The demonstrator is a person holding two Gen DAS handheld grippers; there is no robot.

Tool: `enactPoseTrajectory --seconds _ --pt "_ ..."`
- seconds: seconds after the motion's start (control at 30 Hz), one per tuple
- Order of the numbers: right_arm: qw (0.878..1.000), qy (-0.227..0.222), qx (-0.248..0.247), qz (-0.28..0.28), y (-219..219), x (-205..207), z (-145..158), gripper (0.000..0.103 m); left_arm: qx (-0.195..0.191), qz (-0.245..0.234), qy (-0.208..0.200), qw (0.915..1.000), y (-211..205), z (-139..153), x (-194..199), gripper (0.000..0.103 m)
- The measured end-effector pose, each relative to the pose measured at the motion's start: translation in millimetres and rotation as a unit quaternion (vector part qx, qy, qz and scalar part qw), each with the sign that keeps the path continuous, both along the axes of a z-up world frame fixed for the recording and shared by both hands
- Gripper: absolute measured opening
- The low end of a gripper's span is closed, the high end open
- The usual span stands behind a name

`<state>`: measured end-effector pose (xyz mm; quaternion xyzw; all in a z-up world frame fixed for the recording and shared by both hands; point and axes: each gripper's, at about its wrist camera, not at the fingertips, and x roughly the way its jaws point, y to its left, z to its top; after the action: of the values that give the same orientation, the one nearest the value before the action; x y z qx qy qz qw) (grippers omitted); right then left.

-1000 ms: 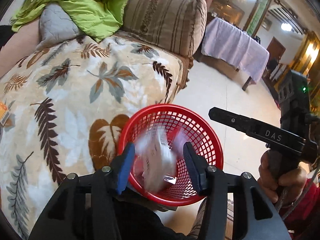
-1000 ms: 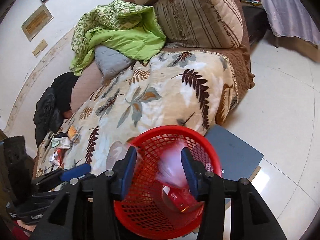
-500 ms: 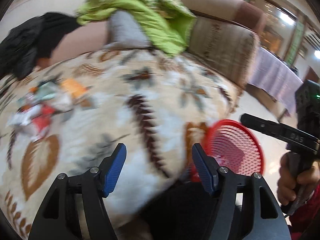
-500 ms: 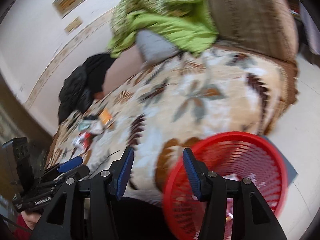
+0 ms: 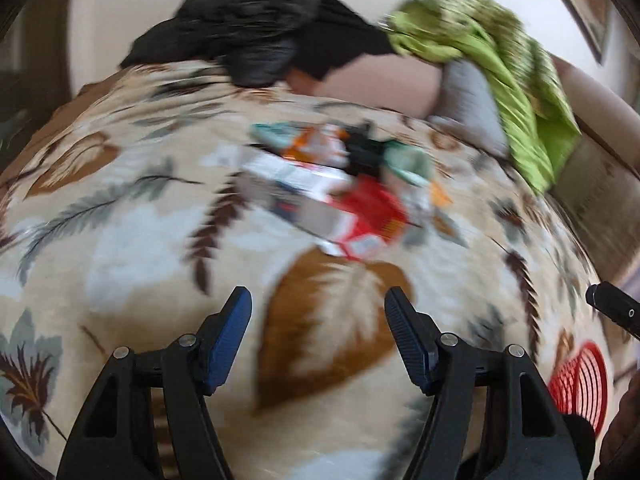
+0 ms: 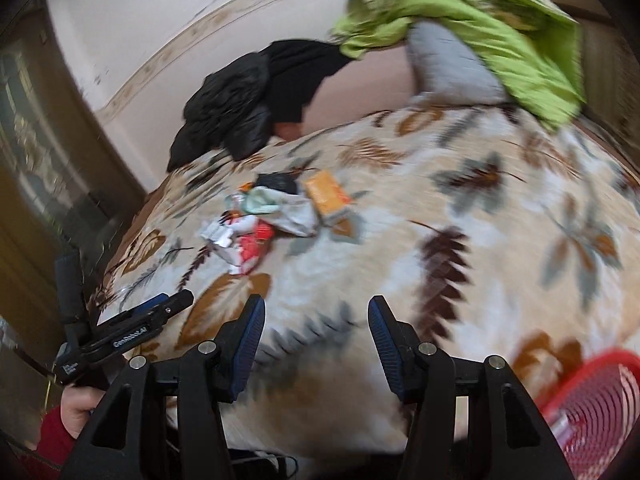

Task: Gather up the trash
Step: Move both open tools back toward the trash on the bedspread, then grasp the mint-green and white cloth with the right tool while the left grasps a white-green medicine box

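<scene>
A heap of wrappers and packets lies on the leaf-patterned blanket, blurred; it also shows in the right wrist view with an orange packet at its right. My left gripper is open and empty, short of the heap. My right gripper is open and empty, further from the heap. The red mesh basket sits low at the right; its rim shows in the right wrist view with some trash inside.
A black jacket, a grey cushion and a green quilt lie along the sofa back. The left gripper appears at the left of the right wrist view. A dark wooden door stands left.
Both grippers let trash fall into the red basket, then swung left away from it toward the heap of wrappers. The basket has slid to the right edge of both views.
</scene>
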<state>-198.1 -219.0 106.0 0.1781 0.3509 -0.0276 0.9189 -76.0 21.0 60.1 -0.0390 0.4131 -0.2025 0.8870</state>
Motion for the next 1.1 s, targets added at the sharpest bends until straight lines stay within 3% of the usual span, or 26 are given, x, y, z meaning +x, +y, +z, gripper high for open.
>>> enactPoseTrajectory --seconds 0.2,0.43,0.5,0.57,0.6,0.77,0.9,1.1 --pt "0.998 0.004 -0.056 0.031 44 93 -5 0.071 -0.013 0.052 0.010 0.9985 26 -7 22 0.068" --pt "0.991 0.007 -0.135 0.006 65 176 -34 0.072 -0.042 0.069 0.032 0.9962 39 -12 35 0.068" --pt "0.990 0.017 -0.139 0.003 62 190 -45 0.059 -0.045 0.069 0.036 0.9959 40 -13 37 0.068" --pt "0.992 0.021 -0.122 0.003 53 195 -53 0.016 -0.049 0.068 0.041 0.9957 38 -14 39 0.068" --pt "0.994 0.018 -0.106 0.003 47 193 -52 0.010 -0.051 0.068 0.041 0.9955 37 -14 39 0.068" --pt "0.997 -0.027 -0.070 -0.024 30 166 -32 0.005 -0.079 0.081 0.052 0.9923 30 -9 58 0.071" --pt "0.996 -0.054 -0.054 -0.044 21 140 -17 0.005 -0.115 0.106 0.075 0.9848 17 -3 85 0.077" --pt "0.994 -0.085 -0.045 -0.058 10 125 -5 0.005 -0.090 0.164 0.138 0.9725 -16 -14 138 0.077"
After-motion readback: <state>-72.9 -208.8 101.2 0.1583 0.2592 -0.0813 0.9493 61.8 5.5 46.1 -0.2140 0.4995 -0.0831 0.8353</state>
